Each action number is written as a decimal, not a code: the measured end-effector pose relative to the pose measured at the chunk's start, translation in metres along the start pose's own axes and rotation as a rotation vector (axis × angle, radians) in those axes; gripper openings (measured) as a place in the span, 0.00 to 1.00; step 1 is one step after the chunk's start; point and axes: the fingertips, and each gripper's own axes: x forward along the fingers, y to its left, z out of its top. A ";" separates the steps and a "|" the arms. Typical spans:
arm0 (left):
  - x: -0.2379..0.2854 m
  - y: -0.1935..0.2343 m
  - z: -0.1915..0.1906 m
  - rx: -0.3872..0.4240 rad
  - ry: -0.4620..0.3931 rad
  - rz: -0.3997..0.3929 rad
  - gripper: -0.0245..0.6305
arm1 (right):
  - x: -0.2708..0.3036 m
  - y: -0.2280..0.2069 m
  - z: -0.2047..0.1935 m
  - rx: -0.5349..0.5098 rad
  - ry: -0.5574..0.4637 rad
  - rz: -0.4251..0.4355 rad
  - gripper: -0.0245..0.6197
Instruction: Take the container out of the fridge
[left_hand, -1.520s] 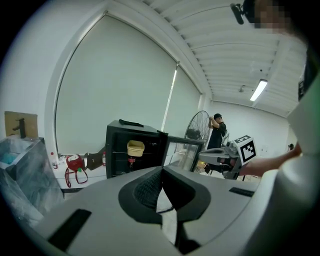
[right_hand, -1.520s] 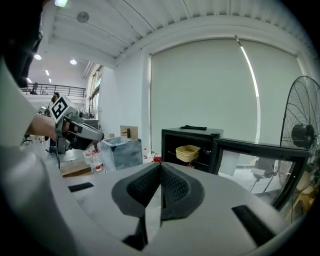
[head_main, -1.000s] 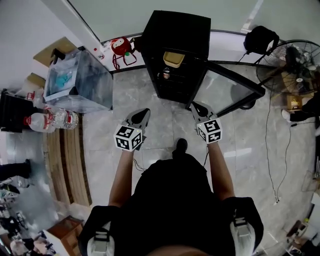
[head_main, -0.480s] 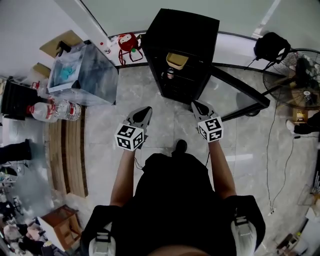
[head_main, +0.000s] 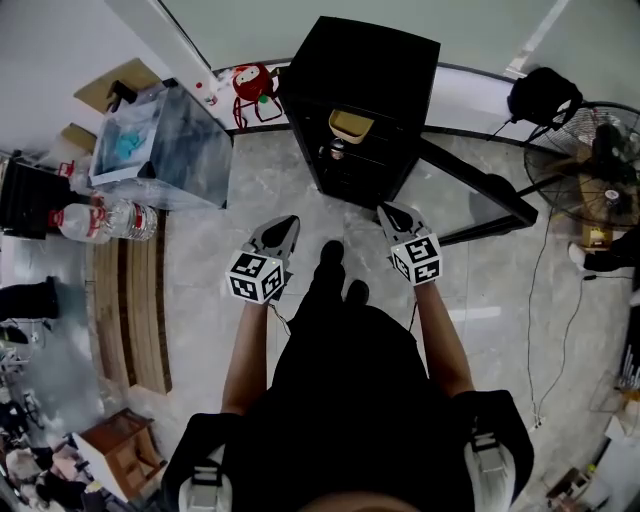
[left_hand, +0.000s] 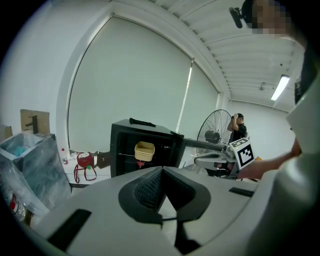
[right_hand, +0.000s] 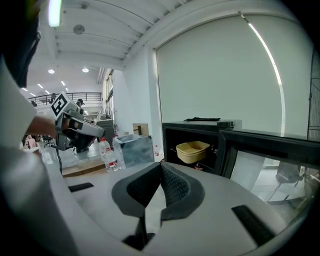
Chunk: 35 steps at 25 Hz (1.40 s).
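A small black fridge (head_main: 362, 95) stands on the floor with its glass door (head_main: 470, 190) swung open to the right. On its upper shelf sits a yellow container (head_main: 350, 123), also seen as the yellow container (left_hand: 144, 150) and the yellow container (right_hand: 192, 150). A dark can (head_main: 336, 150) rests on the shelf below. My left gripper (head_main: 284, 231) and right gripper (head_main: 394, 214) hover side by side short of the fridge, both shut and empty. In the gripper views, the left gripper (left_hand: 161, 172) and the right gripper (right_hand: 161, 168) show jaws pressed together.
A clear plastic bin (head_main: 160, 150) stands left of the fridge, with water bottles (head_main: 100, 220) beside it. A red bag (head_main: 250, 85) lies by the wall. A floor fan (head_main: 590, 150) and cables are at the right. The person's foot (head_main: 330, 255) is between the grippers.
Both grippers have drifted a little closer to the fridge. The person's foot has stepped forward between them. Both jaws stay shut.
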 end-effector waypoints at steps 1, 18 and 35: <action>0.005 0.001 0.004 0.002 -0.003 -0.006 0.07 | 0.001 -0.004 0.002 -0.003 0.002 -0.004 0.04; 0.076 0.030 0.052 0.043 -0.017 -0.096 0.07 | 0.025 -0.049 0.035 -0.005 -0.008 -0.024 0.04; 0.152 0.079 0.065 0.037 0.030 -0.165 0.07 | 0.056 -0.065 0.037 0.023 0.042 -0.091 0.04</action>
